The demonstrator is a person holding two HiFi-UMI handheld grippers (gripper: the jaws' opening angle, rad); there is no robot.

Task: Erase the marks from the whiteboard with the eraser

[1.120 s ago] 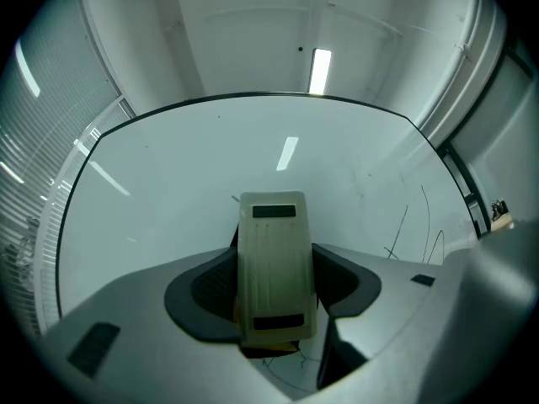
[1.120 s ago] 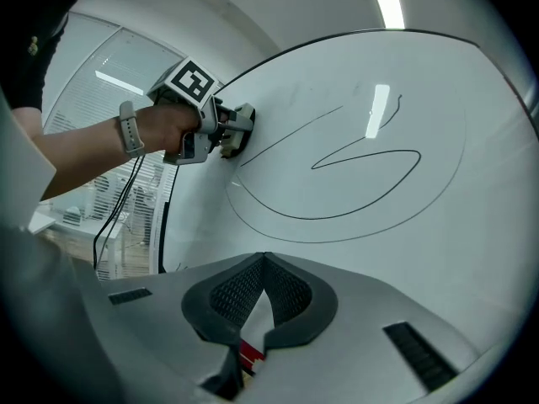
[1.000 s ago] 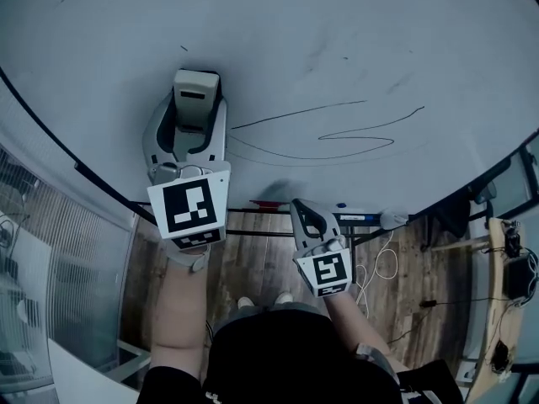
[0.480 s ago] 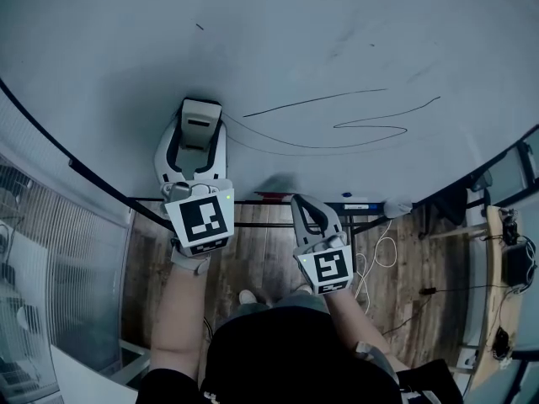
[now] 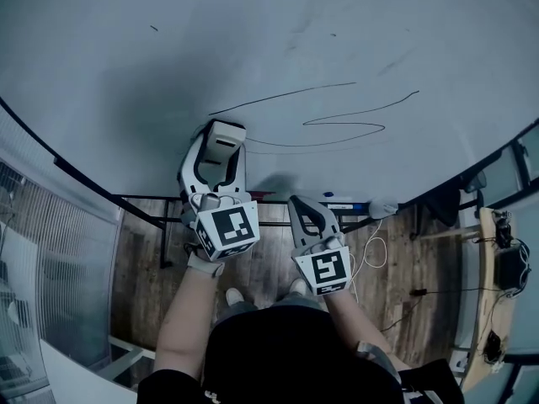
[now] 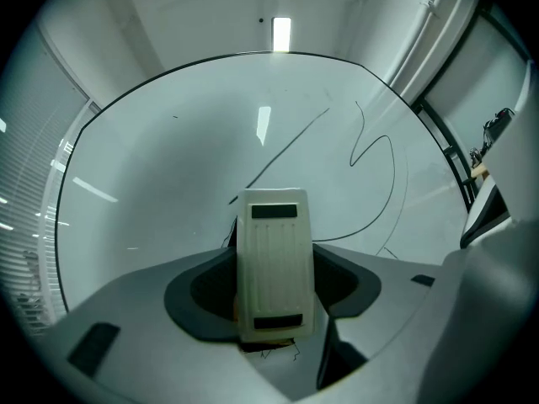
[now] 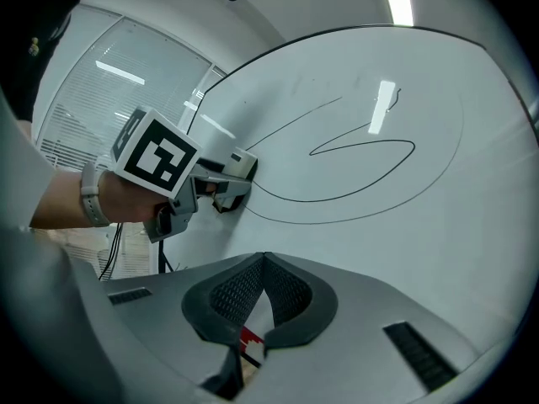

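A big whiteboard [image 5: 278,32] fills the upper head view and bears thin black marks [image 5: 337,124]: a long stroke and a looping curve. My left gripper [image 5: 221,144] is shut on a cream eraser [image 5: 226,138], which sits against the board just below the strokes' left end. In the left gripper view the eraser [image 6: 271,259] stands upright between the jaws of the left gripper [image 6: 274,286], with the marks [image 6: 370,154] up and to the right. My right gripper [image 5: 301,209] hangs below the board's bottom edge, shut and empty. From the right gripper [image 7: 263,268] view, the eraser [image 7: 242,164] touches the board.
A ledge [image 5: 337,202] under the board carries a red and a blue marker. Below lie a wooden floor [image 5: 152,251] and white cables [image 5: 379,251]. Glass panels with blinds [image 5: 42,268] stand at the left. A wooden bench [image 5: 488,310] edges the right.
My left gripper has carried the eraser down and to the right across the board, from left of the marks to just under their left end. The right gripper has barely moved.
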